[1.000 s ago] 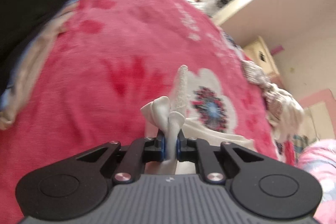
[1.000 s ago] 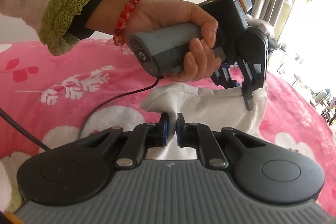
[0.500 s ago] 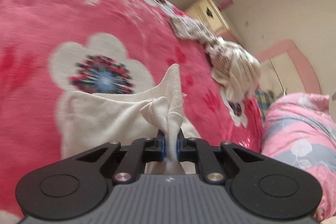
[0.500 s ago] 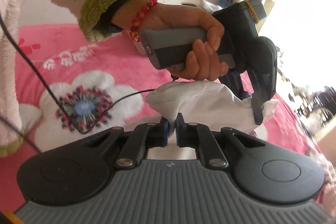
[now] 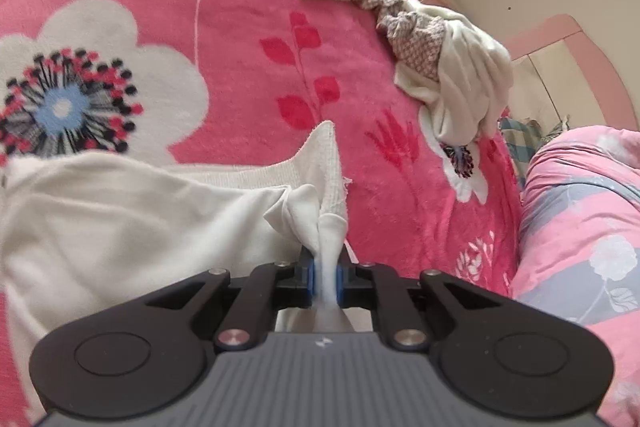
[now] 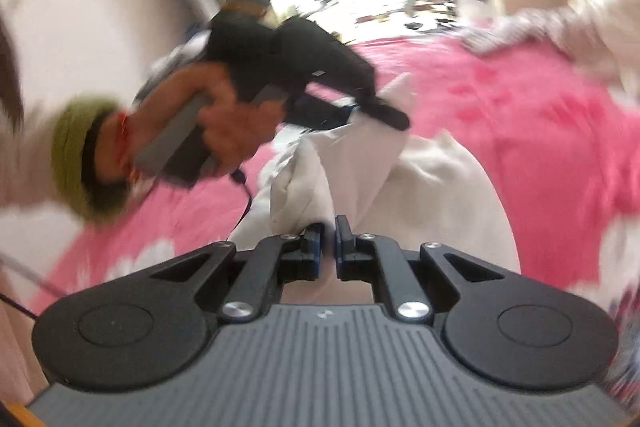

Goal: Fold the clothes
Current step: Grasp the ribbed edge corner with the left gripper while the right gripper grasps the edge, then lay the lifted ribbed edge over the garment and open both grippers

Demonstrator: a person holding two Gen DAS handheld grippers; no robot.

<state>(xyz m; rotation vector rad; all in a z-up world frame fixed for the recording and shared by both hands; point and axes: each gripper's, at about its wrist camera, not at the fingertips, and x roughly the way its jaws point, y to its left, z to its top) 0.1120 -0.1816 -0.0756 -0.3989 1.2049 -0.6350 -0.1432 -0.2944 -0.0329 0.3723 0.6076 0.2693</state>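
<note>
Motion blur is smearing the whole right wrist view, so the white garment (image 6: pixel 400 183) ahead of the right gripper (image 6: pixel 328 247) is losing its folds. In the left wrist view, the garment is running off the left edge

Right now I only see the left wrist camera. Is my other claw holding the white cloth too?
Observer: Yes. In the right wrist view, the right claw is shut on the white cloth.
Operator: Who holds my left claw?
Observer: A hand grips its handle, with a fuzzy green cuff at the wrist.
Operator: Is anything dangling?
Observer: A dark cable hangs below that handle.
</note>
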